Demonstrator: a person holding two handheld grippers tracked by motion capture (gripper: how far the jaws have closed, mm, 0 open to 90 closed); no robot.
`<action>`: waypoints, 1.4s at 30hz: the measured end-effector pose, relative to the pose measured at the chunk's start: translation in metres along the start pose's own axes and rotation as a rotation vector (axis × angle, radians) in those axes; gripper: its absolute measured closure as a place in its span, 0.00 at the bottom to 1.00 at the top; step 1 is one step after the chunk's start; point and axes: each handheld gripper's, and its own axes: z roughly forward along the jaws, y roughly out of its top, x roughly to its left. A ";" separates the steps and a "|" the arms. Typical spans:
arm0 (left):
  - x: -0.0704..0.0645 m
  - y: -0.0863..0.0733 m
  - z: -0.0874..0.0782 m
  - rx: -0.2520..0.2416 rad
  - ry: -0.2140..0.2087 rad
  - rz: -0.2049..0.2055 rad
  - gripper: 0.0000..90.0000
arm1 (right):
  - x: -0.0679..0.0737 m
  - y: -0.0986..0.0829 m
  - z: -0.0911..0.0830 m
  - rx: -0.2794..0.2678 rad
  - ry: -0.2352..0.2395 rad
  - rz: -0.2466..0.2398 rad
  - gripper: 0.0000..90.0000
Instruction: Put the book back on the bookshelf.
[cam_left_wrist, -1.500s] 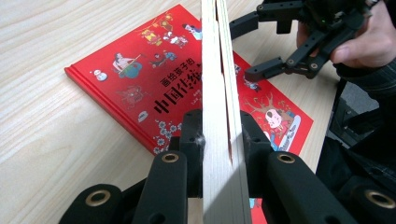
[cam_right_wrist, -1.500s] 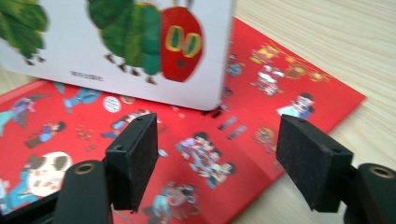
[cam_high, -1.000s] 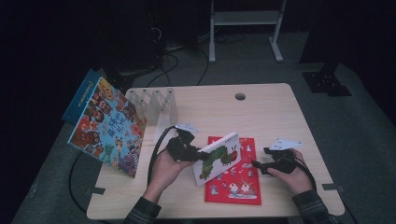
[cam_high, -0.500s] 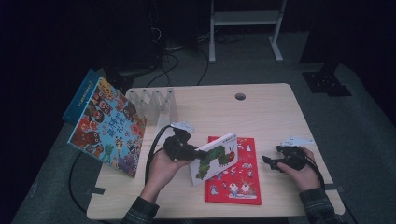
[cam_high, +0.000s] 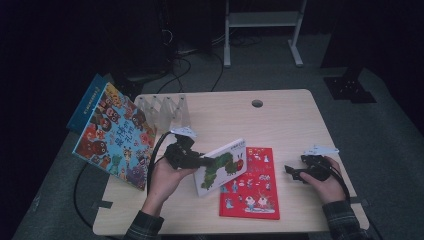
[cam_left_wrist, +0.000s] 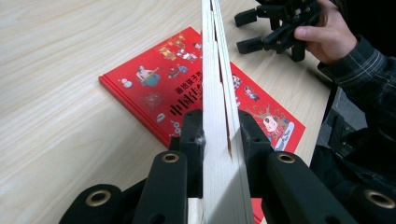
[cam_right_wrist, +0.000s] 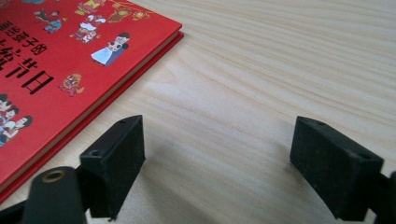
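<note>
Pale wood of the table runs under everything, and at its far left edge a colourful picture book leans tilted, a blue book behind it. Just to its right stands a clear slotted book rack, upright at the back of the tabletop.

Moving in, the left gripper sits in the person's left hand, and its jaws are pinched on the caterpillar book, holding it tilted up off the table. From the left gripper view, the white page block rises straight between the two black jaws, clamped on both sides, pages slightly fanned at the edge.

Right beside it, flat on the wood, lies the red book, cover up, its near left corner tucked under the lifted caterpillar book. In the right gripper view its red corner sits off to the left of the jaws, not between them.

Over on the right, the right gripper rests in the person's right hand, low over bare table, near the red book's right edge but apart from it. Its jaws are spread wide, with plain wood grain between them.
</note>
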 end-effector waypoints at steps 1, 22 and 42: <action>0.001 0.000 -0.002 -0.002 0.002 -0.003 0.84 | 0.000 0.000 0.000 0.000 -0.002 -0.002 0.18; 0.021 -0.011 -0.052 -0.084 0.064 -0.063 0.84 | 0.004 0.001 0.002 0.016 -0.023 -0.036 0.15; 0.040 -0.029 -0.084 -0.100 0.137 -0.129 0.84 | 0.004 0.001 0.002 0.016 -0.023 -0.035 0.15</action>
